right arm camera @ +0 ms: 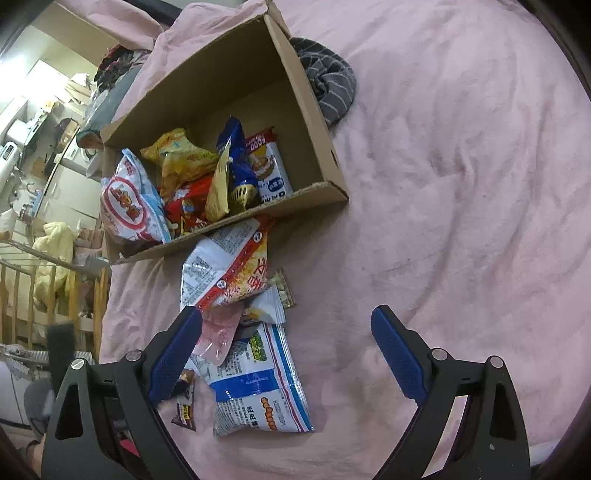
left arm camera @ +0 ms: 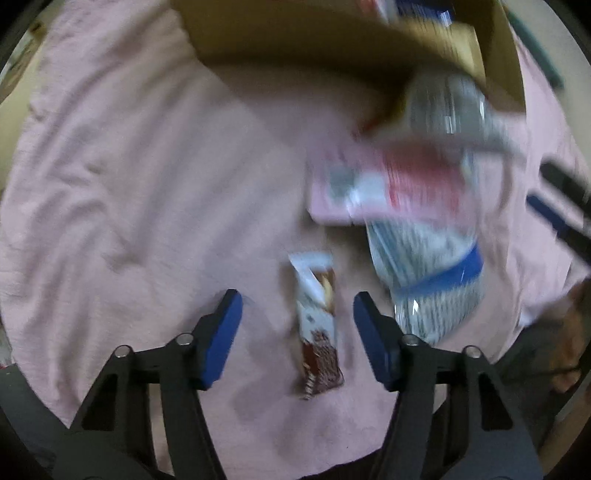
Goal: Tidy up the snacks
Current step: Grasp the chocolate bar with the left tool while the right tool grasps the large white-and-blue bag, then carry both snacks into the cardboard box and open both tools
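Note:
A cardboard box (right arm camera: 314, 122) lies on a pink sheet and holds several snack bags (right arm camera: 192, 177). In front of it loose packets lie in a row: a red and white bag (right arm camera: 225, 269), a pink packet (right arm camera: 218, 332), a blue and white bag (right arm camera: 258, 384) and a small brown bar (right arm camera: 184, 406). My right gripper (right arm camera: 286, 354) is open above them, empty. The left wrist view is blurred: my left gripper (left arm camera: 295, 332) is open, with the brown and white bar (left arm camera: 317, 325) between its fingers, untouched. The blue and white bag (left arm camera: 428, 273) and the box (left arm camera: 332, 33) show beyond.
A grey striped cloth (right arm camera: 328, 81) lies against the box's right side. The pink sheet (right arm camera: 461, 184) stretches right of the box. A wooden rail and cluttered shelves (right arm camera: 44, 184) stand past the bed's left edge. The right gripper's finger (left arm camera: 561, 206) shows at the left view's right edge.

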`<state>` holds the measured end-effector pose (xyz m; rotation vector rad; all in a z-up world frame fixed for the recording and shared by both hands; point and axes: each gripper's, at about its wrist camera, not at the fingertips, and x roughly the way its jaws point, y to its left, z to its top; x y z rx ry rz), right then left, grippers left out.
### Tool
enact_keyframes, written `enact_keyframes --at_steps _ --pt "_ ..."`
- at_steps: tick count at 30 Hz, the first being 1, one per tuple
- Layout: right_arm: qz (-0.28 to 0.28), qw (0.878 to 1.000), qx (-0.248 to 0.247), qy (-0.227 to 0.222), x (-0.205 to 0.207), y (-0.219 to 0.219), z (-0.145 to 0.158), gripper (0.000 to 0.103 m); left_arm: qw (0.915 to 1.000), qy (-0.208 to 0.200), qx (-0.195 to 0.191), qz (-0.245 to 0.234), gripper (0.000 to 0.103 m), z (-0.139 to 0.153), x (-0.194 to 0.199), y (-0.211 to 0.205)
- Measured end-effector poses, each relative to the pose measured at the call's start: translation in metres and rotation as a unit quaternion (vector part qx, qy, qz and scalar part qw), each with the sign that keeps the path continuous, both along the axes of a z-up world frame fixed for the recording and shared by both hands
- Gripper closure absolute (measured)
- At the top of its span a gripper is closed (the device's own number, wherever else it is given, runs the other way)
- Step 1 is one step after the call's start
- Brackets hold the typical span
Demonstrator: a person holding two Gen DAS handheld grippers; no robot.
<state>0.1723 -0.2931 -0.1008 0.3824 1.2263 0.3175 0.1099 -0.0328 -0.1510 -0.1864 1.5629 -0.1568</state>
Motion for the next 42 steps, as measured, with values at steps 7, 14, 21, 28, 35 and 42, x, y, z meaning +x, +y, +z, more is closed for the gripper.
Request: enact_keyframes --at_steps 7,14,21,28,35,42 --pt "0.033 0.999 0.014 0.024 -0.001 0.012 -0.008 0.008 0.9979 -0.006 0.047 -0.045 0.083 -0.007 -0.006 -0.021" --pt "0.112 0.991 -0.004 0.074 -0.008 0.053 -0.029 0.005 0.9986 -0.021 0.038 -0.031 0.089 0.004 -0.004 -0.009" --pt "0.191 0.974 -0.085 0.090 -0.017 0.107 -0.049 0.002 0.9973 -0.062 0.038 0.014 0.089 0.034 0.005 0.012" --pt "0.240 0.949 -0.191 0.079 -0.022 0.137 -0.071 0.002 0.9936 -0.094 0.042 0.047 0.089 0.049 0.011 0.023" --pt "0.264 0.943 -0.189 0.065 -0.031 0.136 -0.065 0.022 0.9921 -0.100 0.042 0.063 0.089 0.052 0.018 0.037" --pt "0.279 0.950 -0.120 0.075 -0.045 0.108 -0.047 0.029 0.9912 -0.102 0.041 0.074 0.089 0.055 0.013 0.046"
